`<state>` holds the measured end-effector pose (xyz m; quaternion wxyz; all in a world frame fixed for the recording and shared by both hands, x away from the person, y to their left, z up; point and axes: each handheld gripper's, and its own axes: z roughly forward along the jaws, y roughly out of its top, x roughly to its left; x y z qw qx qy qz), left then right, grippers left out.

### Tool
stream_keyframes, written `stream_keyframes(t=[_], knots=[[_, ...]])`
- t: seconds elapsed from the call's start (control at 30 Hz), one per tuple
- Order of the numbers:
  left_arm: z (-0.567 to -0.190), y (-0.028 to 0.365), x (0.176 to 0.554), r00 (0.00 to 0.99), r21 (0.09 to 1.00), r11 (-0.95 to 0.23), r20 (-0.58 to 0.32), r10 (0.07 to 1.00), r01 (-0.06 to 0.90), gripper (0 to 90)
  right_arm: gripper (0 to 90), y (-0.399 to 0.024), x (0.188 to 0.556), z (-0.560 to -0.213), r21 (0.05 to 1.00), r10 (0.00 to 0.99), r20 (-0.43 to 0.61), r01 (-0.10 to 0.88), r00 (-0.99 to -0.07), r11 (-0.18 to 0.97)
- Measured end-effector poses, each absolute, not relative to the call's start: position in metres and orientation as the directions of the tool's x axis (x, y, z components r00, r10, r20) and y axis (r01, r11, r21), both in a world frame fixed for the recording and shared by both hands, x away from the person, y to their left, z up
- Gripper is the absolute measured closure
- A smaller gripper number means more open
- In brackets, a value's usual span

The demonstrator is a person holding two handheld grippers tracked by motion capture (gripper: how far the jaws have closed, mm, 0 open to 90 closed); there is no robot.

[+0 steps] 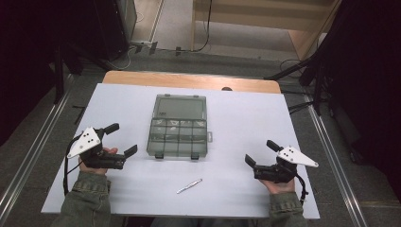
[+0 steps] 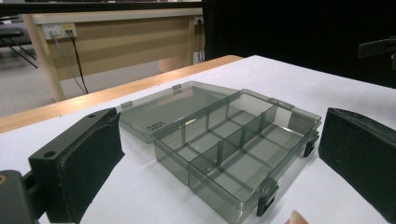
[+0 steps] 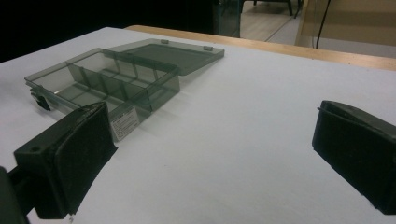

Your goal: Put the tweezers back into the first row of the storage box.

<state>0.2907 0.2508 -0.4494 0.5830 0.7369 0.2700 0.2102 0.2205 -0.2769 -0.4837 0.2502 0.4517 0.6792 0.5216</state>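
Box: clear compartment box (image 1: 178,126) lies mid-table, lid flat open toward far edge.
Pen: small silvery pen (image 1: 189,186) near front edge, between both hands.
Left gripper (image 1: 121,140): jaws spread, empty, left of box.
Right gripper (image 1: 261,152): jaws spread, empty, well right of box.

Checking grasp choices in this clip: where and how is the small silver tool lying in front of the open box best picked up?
Grip the silver tool across its thin shaft near the middle, coming from above with the jaws set crosswise to its length. It lies flat and slanted on the white table, so only its narrow sides offer a hold. The right gripper, jaws wide open, looks slightly nearer than the left gripper, though either could probably reach.
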Motion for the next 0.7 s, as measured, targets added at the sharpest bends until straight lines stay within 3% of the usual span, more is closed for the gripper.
stream_keyframes(t=[0.7], knots=[[-0.449,0.251,0.291,0.764,0.975,-0.166,-0.007,0.645,0.149,0.0,0.0,-0.255,0.227,-0.478,0.916,0.832,0.084,0.371,-0.549,0.152]])
